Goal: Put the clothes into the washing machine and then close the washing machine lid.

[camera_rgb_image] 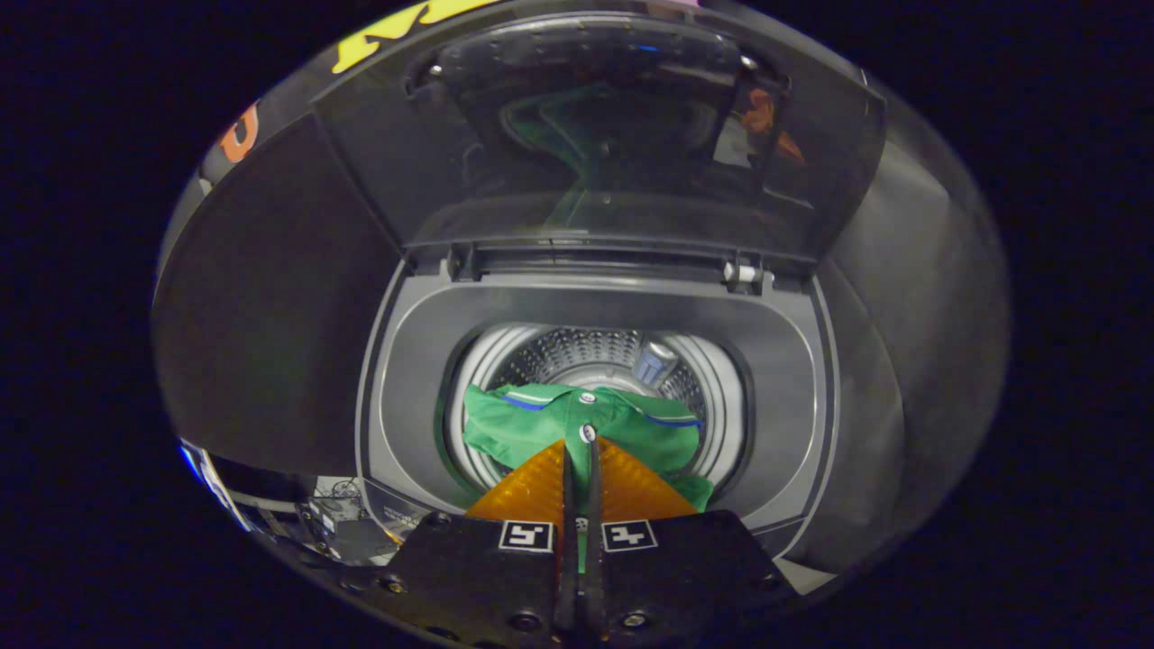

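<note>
Tool (580,442) clamped on shirt (541,424) over drum (577,361); loading step. Next: release, then shut lid (595,135).

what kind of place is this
Likely a laundry setup staged in a booth: a top-loading washing machine with its lid raised, and a green shirt over the drum, pinched by the shut gripper.
</note>
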`<action>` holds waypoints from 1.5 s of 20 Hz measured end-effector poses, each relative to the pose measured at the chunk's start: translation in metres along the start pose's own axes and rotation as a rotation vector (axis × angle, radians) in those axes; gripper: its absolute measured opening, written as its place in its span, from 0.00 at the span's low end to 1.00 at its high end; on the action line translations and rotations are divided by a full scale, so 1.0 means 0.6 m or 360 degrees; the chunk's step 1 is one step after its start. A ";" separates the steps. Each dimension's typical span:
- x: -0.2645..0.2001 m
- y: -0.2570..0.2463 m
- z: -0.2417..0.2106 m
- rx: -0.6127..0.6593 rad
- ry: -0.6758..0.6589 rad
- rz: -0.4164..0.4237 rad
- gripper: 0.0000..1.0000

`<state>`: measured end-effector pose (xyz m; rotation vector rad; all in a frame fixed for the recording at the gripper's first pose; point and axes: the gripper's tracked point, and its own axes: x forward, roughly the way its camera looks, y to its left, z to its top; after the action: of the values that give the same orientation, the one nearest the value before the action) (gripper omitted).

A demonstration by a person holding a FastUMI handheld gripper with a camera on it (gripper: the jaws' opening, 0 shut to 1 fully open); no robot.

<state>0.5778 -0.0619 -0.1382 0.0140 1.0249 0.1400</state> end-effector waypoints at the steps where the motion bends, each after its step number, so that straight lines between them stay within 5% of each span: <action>1: 0.006 -0.003 -0.004 0.0020 0.0018 -0.0004 0.07; 12: -0.001 -0.007 -0.014 0.0007 0.0016 -0.0027 0.15; 14: -0.006 -0.003 -0.013 -0.0007 -0.0020 -0.0007 0.27; 18: -0.007 -0.010 -0.020 -0.0009 -0.0072 -0.0037 0.81; 30: -0.051 -0.026 -0.010 -0.0056 -0.0322 -0.0110 0.81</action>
<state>0.5588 -0.0816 -0.1166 -0.0385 0.8200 0.0912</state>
